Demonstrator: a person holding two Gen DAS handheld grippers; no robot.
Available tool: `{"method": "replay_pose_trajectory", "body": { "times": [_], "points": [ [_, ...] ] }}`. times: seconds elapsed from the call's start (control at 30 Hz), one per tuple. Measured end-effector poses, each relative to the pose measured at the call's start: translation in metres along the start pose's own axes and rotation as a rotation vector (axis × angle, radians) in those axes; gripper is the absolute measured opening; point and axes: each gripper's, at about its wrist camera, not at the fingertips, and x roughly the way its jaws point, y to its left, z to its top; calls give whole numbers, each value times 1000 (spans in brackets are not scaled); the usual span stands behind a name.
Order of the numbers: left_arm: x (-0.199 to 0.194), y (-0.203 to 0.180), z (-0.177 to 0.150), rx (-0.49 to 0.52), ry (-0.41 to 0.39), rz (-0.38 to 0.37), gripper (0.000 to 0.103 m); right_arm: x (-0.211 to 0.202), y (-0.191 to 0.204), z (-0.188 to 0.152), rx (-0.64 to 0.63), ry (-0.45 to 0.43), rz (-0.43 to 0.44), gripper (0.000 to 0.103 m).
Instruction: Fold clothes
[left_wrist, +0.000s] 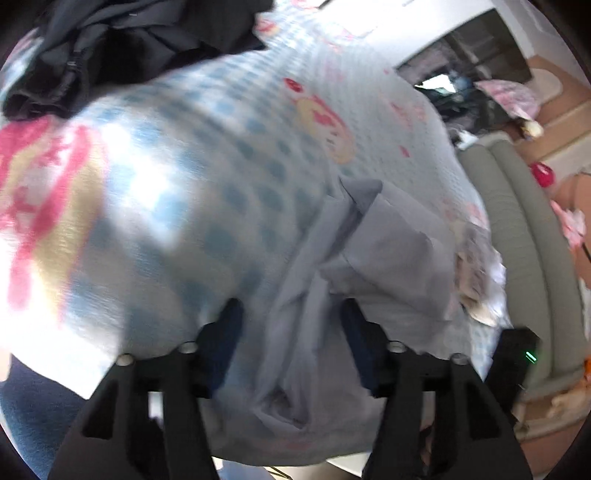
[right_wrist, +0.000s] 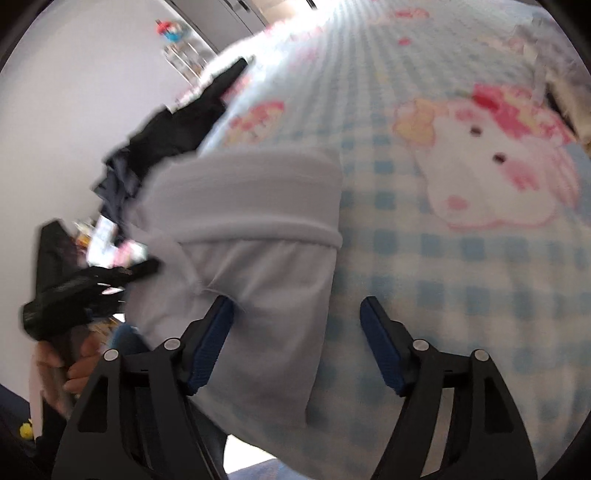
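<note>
A light grey garment (left_wrist: 384, 251) lies bunched and partly folded on a blue-checked bedspread (left_wrist: 236, 155) with pink cartoon prints. My left gripper (left_wrist: 291, 326) is open, and a ridge of the grey cloth runs loose between its blue pads. In the right wrist view the same grey garment (right_wrist: 251, 229) shows a folded hem. My right gripper (right_wrist: 295, 317) is open over its right edge, with the left pad (right_wrist: 216, 332) by a crease and the right pad above the bedspread (right_wrist: 461, 277). A hand (right_wrist: 79, 365) holds the black left gripper body (right_wrist: 59, 291) at the left.
A heap of dark clothes (left_wrist: 129, 44) lies at the far side of the bed, also seen as dark clothes (right_wrist: 170, 136) near the white wall (right_wrist: 66, 110). A grey-green padded rim (left_wrist: 524, 236) borders the bed on the right, with a cluttered floor (left_wrist: 554, 122) beyond it.
</note>
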Motion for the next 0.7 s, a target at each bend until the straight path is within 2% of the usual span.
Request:
{"method": "replay_pose_trajectory", "body": {
  "times": [0.03, 0.07, 0.1, 0.13, 0.17, 0.23, 0.3, 0.33, 0.37, 0.4, 0.47, 0.57, 0.63, 0.7],
  "points": [
    [4, -3, -2, 28, 15, -17, 69, 4, -2, 1, 14, 8, 3, 75],
    [9, -6, -3, 60, 25, 2, 69, 9, -4, 1, 28, 17, 5, 75],
    [14, -7, -4, 77, 28, 42, 61, 8, -3, 2, 29, 10, 22, 65],
    [18, -7, -3, 73, 30, 51, 51, 7, -1, 3, 26, 0, 42, 58],
    [19, -8, -3, 62, 26, 43, 47, 5, 0, 4, 16, -6, 44, 43],
    [15, -15, -2, 69, 8, 10, 40, 2, 4, 4, -6, -15, 40, 28],
    [3, -27, -3, 117, -18, -40, 40, -12, 5, 5, -3, -51, 23, 15],
    [-2, -33, -5, 137, -21, -77, 35, -24, 5, 3, 5, -73, 26, 14],
    [-6, -39, -8, 148, -8, -131, 35, -35, 6, 0, 6, -90, 24, 14],
    [-7, -45, -12, 159, 0, -151, 35, -45, 6, -3, 6, -105, 20, 14],
    [-4, -59, -21, 197, 23, -162, 35, -70, 4, -16, -9, -135, 1, 14],
    [18, -66, -41, 190, 91, -155, 35, -88, -14, -40, 21, -132, -41, 14],
    [31, -62, -51, 178, 131, -60, 45, -87, -30, -55, 53, -107, -91, 16],
    [34, -70, -56, 248, 187, 106, 50, -85, -45, -64, 86, -73, -149, 27]
  ]
}}
